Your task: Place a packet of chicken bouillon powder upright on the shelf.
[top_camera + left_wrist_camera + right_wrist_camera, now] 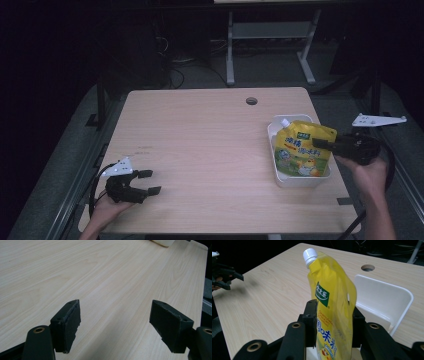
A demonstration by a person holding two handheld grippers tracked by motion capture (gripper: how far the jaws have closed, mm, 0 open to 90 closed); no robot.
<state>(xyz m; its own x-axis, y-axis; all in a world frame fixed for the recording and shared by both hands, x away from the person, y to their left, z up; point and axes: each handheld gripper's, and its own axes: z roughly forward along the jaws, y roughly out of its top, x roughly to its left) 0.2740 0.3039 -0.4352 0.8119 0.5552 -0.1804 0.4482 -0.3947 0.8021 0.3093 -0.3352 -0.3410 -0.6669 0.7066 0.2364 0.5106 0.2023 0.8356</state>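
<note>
Yellow spouted pouch (303, 149) is sitting over the white tray (298, 180) at frame right, right tool (322, 143) clamping it; left tool (148, 182) is gaping wide lower left.

A: What colour is the pouch (331, 305)?
B: Yellow, with a white cap (309, 255), a green and white badge and white letters.
A: And the tray (300, 180)?
B: White. The table (210, 150) is light brown wood with wavy lines.
A: The grippers?
B: Black, both the left gripper (148, 182) and the right gripper (334, 322).
</note>
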